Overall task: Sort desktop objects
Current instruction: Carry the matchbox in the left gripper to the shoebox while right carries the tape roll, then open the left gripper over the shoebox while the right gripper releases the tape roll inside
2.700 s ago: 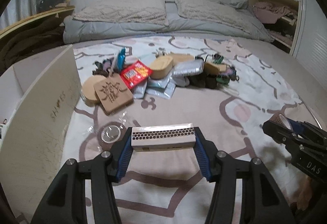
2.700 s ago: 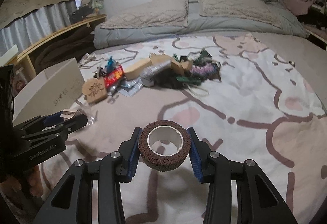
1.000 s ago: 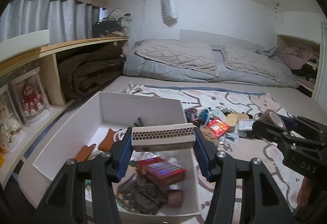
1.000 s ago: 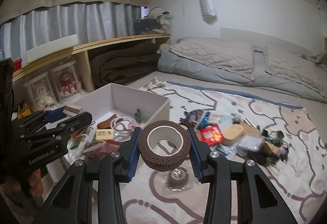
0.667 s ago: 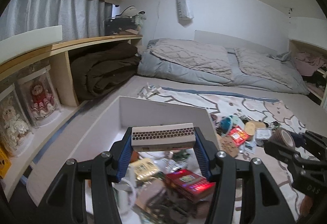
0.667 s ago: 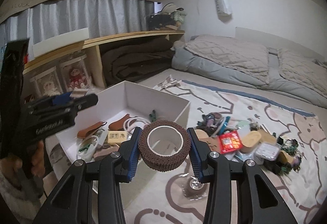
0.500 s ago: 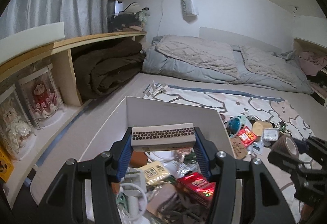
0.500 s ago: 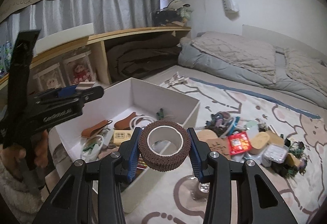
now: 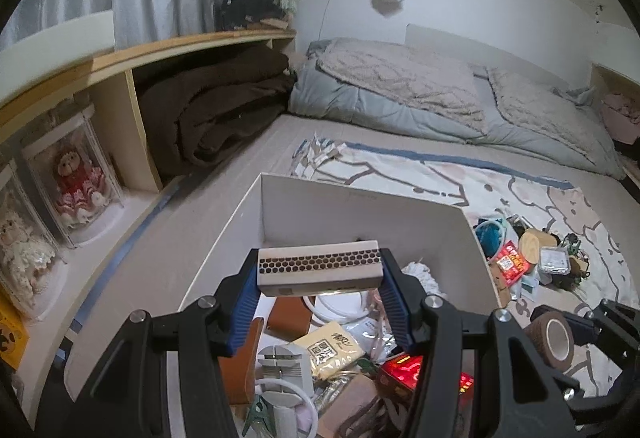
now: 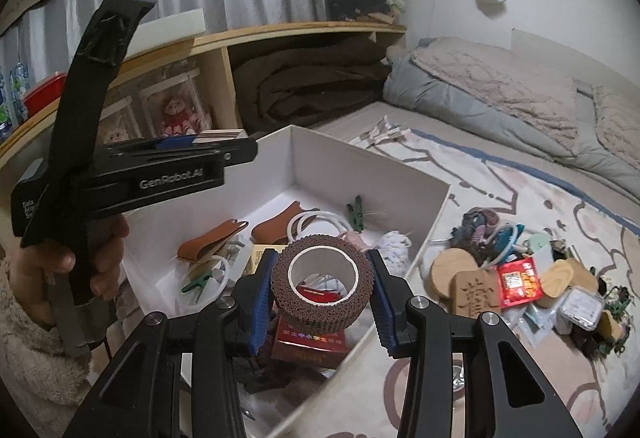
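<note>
Grippers now over box (image 9: 360, 210) — honeycomb-edged matchbox (image 9: 318, 267); brown tape roll (image 10: 322, 280)

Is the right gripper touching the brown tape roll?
Touching. The right wrist view shows the right gripper with both blue pads pressed against the sides of the brown tape roll.

Both tongs are black plastic with blue ribbed pads and silver screws at the joints: the left tongs (image 9: 320, 278), the right tongs (image 10: 322, 292). White lettering, seemingly "GenRobot.AI", marks the left one's side. A fluffy beige sleeve (image 10: 28, 354) covers the wrist.
</note>
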`<state>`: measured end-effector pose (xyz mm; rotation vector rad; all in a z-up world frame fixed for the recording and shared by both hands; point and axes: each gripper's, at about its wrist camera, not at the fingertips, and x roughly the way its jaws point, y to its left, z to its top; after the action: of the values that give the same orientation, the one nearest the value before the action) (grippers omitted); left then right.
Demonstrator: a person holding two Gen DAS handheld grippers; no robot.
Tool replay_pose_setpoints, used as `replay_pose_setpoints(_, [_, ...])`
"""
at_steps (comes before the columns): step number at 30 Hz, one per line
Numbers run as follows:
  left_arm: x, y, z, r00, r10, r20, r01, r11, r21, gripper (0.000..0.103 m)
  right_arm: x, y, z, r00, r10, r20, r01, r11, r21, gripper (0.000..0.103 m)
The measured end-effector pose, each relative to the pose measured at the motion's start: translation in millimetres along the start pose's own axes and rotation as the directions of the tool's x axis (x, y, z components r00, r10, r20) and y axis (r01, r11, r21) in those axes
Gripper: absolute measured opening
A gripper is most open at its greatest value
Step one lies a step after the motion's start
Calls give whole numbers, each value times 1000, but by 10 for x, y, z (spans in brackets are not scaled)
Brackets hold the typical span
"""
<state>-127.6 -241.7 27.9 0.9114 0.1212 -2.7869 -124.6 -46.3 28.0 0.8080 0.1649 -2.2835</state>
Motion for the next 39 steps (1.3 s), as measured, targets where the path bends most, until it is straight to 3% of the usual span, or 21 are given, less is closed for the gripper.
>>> replay_pose_setpoints(9, [413, 121, 78, 993, 14, -120, -15, 1000, -11, 56, 189, 23, 26, 998, 26, -51, -25, 1000, 15, 44])
replay_pose_setpoints(20, [788, 266, 50, 953, -47, -299, 23, 996, -82, 56, 325, -16, 58, 995, 47, -87, -43, 998, 43, 44])
replay_pose_setpoints(24, [783, 291, 42, 950, -69, -304, 38, 994, -105, 57, 357, -39, 72, 994, 52, -95, -47, 998, 52, 44])
replay_pose_setpoints(28, [752, 297, 51, 955, -65, -289, 38, 995, -97, 74, 402, -56, 92, 993, 60, -104, -54, 997, 61, 44])
replay_pose_setpoints(39, [601, 271, 50, 972, -68, -224, 49, 995, -89, 74, 729, -66, 122, 981, 83, -177, -70, 994, 82, 44])
